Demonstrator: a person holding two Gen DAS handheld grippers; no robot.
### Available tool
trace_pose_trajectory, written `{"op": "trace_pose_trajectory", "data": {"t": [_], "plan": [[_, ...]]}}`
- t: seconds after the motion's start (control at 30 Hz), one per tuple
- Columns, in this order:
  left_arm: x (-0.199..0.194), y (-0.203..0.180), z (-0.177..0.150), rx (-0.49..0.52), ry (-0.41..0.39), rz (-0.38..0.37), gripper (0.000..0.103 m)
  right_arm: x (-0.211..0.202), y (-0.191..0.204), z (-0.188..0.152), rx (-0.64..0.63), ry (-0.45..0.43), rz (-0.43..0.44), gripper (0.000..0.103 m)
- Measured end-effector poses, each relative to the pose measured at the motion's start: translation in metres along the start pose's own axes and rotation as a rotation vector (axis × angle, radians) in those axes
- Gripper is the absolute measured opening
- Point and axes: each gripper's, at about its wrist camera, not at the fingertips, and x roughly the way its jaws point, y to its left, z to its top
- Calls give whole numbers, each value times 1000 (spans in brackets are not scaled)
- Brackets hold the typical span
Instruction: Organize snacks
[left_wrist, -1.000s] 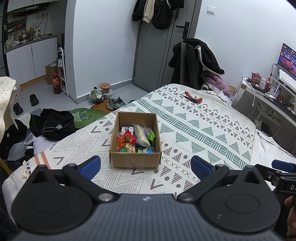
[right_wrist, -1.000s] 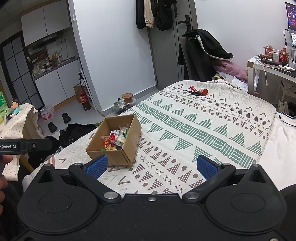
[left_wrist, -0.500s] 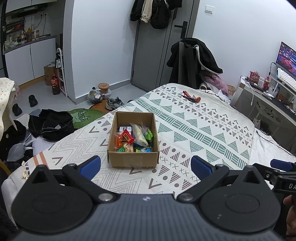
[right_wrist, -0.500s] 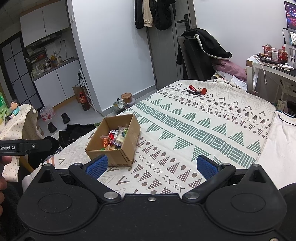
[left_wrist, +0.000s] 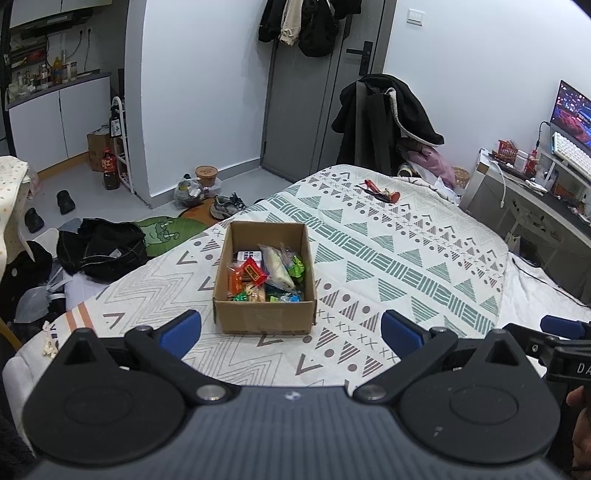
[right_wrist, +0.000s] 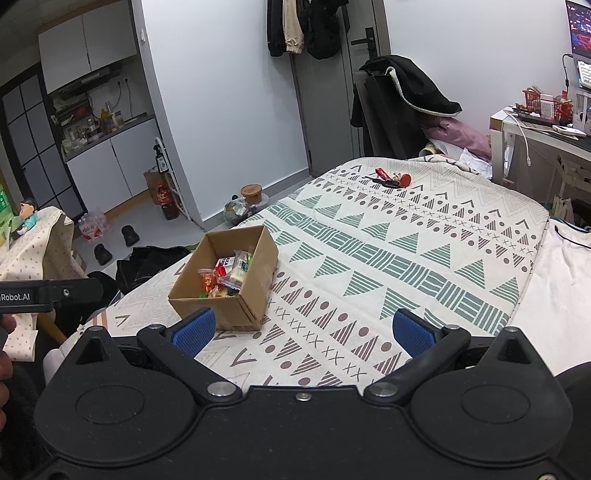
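1. A bed (left_wrist: 406, 258) under a white quilt printed with green and brown triangles fills the room; a coat-draped chair (left_wrist: 384, 122) stands at its far end, a desk (left_wrist: 535, 199) to the right, shoes and bags on the floor to the left.
2. Small red items (right_wrist: 391, 180) lie far up the quilt, too small to identify. The wrappers' labels are unreadable.
3. The cardboard box (left_wrist: 264, 314) of snacks (left_wrist: 266, 273) sits on the quilt's near part, just beyond the left gripper (left_wrist: 291, 328), between its wide-spread jaws.
4. The right gripper (right_wrist: 303, 330) gapes wide too, empty; the box lies beyond its left finger.
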Motion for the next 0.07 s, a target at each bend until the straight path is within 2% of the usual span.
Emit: {"op": "trace_pose_trajectory", "data": {"t": [0.07], "plan": [[2, -2, -1, 4, -3, 0, 103, 2, 0, -1, 3, 5, -1, 103]]}}
